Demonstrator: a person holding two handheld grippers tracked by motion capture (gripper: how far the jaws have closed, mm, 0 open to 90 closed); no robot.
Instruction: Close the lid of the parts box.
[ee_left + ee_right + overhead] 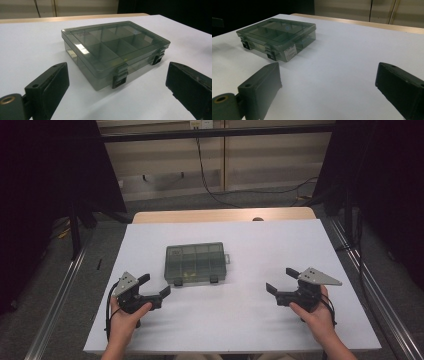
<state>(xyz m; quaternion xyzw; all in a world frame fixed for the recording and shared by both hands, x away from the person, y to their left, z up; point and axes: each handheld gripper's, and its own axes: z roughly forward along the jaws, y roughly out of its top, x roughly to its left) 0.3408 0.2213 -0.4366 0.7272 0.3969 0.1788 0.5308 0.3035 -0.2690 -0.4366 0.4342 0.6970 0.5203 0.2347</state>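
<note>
Smoky translucent compartment box (195, 263), latched shut

Lab recording booth (black curtains (45, 170), floor rails (60, 290), cables (210, 175)).

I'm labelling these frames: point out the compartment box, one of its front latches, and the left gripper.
compartment box (195, 261): high view, middle of the clear lid.
front latch (120, 78): left gripper view, nearer latch on the front wall.
left gripper (155, 285): high view, midway between its fingertips.

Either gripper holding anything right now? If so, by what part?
Nothing held. Left gripper and right gripper both have jaws open and empty, apart from the closed compartment box on the table.
</note>
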